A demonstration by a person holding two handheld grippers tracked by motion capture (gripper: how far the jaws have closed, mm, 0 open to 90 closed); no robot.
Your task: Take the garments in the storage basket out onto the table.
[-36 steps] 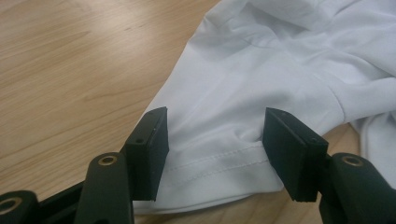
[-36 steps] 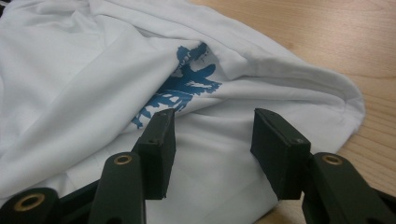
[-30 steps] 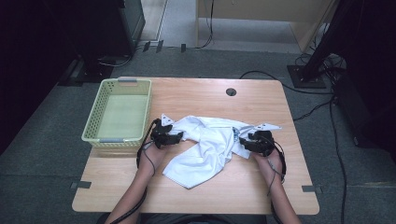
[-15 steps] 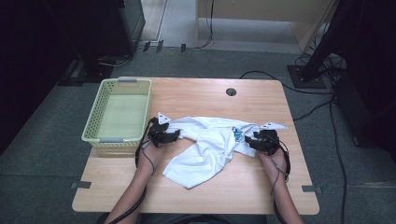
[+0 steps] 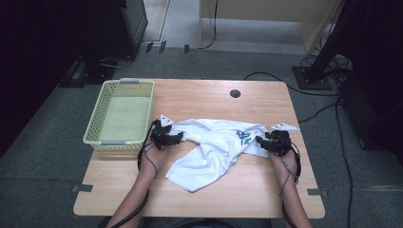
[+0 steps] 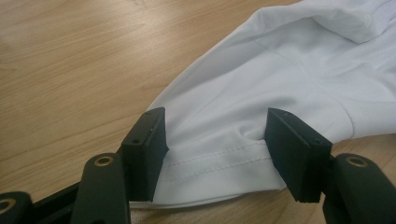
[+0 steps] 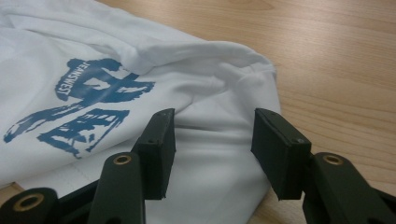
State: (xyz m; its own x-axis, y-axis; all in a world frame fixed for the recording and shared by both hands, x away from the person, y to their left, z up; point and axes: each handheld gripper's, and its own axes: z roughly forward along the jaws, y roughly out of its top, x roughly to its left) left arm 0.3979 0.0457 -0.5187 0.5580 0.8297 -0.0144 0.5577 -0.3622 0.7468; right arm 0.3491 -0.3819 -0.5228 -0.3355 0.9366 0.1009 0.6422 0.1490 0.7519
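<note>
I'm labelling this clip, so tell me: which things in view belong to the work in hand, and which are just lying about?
In the job:
- white T-shirt with blue print, spread across the table
- left gripper, jaws apart over the hem
- right gripper, jaws apart over the cloth

Lying about:
- green basket, nothing in it
- cables on the floor

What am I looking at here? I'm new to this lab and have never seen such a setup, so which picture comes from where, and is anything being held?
A person sits at a wooden table holding a two-jaw gripper in each hand. The high view looks down from above: left gripper, right gripper. The other two pictures come from cameras riding on each gripper, looking along its black jaws. A white T-shirt with a blue print lies crumpled between the hands; a pale green basket stands at the left. Each gripper's jaws straddle the shirt's cloth, the left at a stitched hem, but they stand apart, so nothing looks pinched yet.
</note>
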